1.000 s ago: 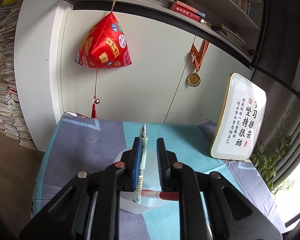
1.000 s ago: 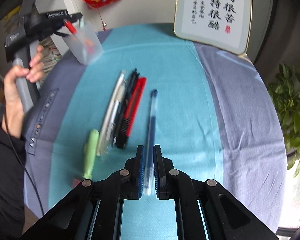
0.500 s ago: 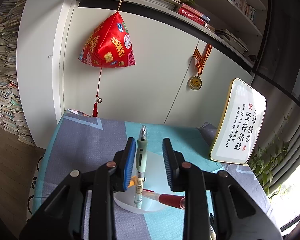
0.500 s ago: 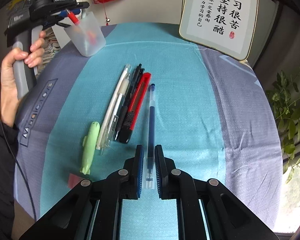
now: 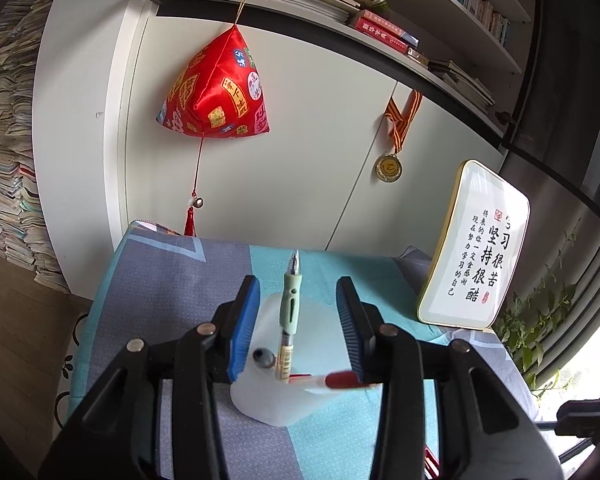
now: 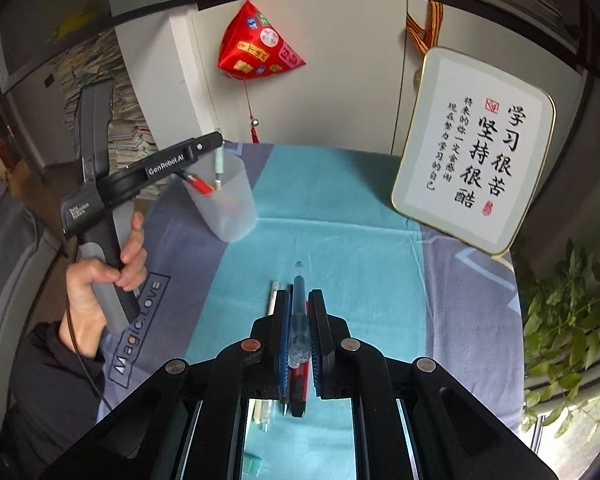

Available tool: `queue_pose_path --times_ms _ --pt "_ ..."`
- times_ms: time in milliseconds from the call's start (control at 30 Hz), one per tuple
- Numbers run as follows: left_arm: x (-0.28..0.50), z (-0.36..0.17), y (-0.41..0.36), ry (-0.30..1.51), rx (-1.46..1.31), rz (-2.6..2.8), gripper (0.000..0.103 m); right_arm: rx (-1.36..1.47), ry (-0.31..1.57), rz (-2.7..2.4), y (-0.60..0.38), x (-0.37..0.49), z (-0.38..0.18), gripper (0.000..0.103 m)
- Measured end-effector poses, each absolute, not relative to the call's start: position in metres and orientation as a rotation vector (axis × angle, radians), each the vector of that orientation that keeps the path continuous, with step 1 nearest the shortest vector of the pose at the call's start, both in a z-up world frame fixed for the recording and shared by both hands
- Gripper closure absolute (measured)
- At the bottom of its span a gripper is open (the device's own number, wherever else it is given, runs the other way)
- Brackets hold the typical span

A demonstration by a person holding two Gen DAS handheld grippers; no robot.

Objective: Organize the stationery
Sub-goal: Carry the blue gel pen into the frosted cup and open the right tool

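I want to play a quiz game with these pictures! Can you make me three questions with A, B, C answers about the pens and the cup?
1. Where is the green pen?
A. Standing in the clear cup
B. Lying on the tablecloth
C. On the bookshelf

2. What colour is the pen in the right gripper?
A. Yellow
B. Blue
C. Pink

3. What is the left gripper doing?
A. Squeezing the green pen
B. Holding the framed sign
C. Opening, its pads clear of the green pen

Answers:
1. A, the pen stands upright with its lower end inside the cup.
2. B, a clear barrel with blue ink sits pinched between the pads.
3. C, there are gaps on both sides of the pen between the blue pads.
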State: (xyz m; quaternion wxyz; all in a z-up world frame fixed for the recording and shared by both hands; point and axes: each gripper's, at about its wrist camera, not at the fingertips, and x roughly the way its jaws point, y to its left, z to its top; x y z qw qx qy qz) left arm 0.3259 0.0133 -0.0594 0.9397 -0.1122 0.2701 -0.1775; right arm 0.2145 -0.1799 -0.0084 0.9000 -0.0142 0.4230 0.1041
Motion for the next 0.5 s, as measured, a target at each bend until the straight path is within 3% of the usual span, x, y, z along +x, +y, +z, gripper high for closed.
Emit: queue_pose_path --times_ms 500 --pt "0.32 -0.046 0.033 0.514 -0.276 -0.347 0.061 -0.037 0.865 0.325 -0.124 0.293 0.045 0.093"
